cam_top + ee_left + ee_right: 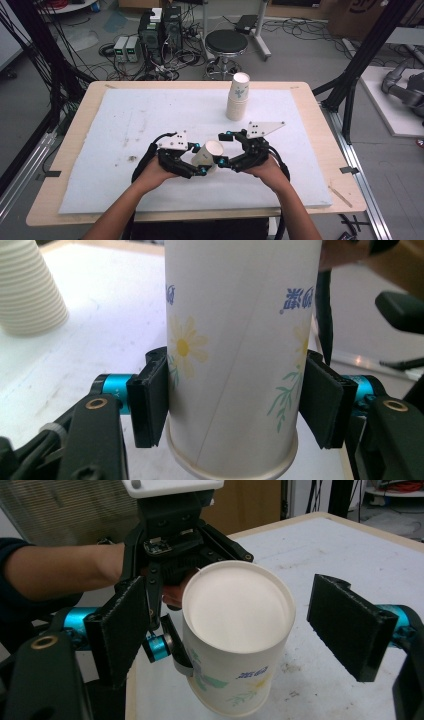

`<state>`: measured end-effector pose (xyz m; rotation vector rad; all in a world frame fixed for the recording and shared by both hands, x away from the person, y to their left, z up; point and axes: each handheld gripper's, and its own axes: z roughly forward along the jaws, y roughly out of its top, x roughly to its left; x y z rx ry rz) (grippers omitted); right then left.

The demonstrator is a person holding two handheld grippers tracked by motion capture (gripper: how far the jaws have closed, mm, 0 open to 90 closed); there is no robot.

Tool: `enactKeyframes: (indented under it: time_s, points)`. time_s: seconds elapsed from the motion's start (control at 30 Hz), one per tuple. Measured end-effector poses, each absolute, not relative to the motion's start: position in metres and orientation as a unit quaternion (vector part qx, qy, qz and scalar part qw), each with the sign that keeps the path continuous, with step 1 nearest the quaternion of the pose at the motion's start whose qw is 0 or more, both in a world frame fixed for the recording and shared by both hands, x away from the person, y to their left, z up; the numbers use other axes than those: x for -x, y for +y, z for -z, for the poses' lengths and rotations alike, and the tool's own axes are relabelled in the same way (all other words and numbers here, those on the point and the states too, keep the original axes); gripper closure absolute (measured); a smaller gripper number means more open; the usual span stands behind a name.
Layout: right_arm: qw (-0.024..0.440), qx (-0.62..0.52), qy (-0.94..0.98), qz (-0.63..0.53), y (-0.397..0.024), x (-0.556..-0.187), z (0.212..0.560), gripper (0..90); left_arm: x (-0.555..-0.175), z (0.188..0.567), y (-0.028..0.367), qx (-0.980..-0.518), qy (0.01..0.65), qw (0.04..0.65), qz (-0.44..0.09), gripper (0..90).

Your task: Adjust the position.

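A white paper cup (209,154) printed with yellow flowers and blue writing hangs tilted just above the white mat (125,120), near the table's front middle. My left gripper (201,159) is shut on it. In the left gripper view the two black pads (150,400) press its sides near the narrower end (235,390). My right gripper (222,148) stands open close to the cup's right. In the right gripper view the cup's round white end (237,607) faces the camera between the spread jaws, which do not touch it. Behind the cup is the left gripper's body (170,545).
A tall stack of paper cups (237,97) stands upright on the mat behind the grippers, at the upper left in the left gripper view (27,290). Past the table's far edge are a black stool (226,42), computer boxes and cables. Black frame poles flank the table.
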<state>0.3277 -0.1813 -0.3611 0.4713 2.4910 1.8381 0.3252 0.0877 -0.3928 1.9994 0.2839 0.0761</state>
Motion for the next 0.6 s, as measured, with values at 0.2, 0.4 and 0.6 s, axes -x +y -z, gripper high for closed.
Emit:
enactKeyframes:
  time_s: [0.2, 0.4, 0.6]
  points:
    - [0.014, -0.143, 0.805, -0.575, -0.186, -0.327, 0.357, 18.1, -0.325, 0.384, 0.089, -0.869, 0.108, 0.482, -0.029, 35.8]
    - [0.016, -0.129, 0.827, -0.547, -0.187, -0.326, 0.358, 18.1, -0.323, 0.378, 0.084, -0.894, 0.087, 0.44, -0.027, 35.8]
    - [0.016, -0.11, 0.849, -0.517, -0.184, -0.326, 0.36, 18.1, -0.322, 0.374, 0.079, -0.911, 0.071, 0.405, -0.026, 35.8]
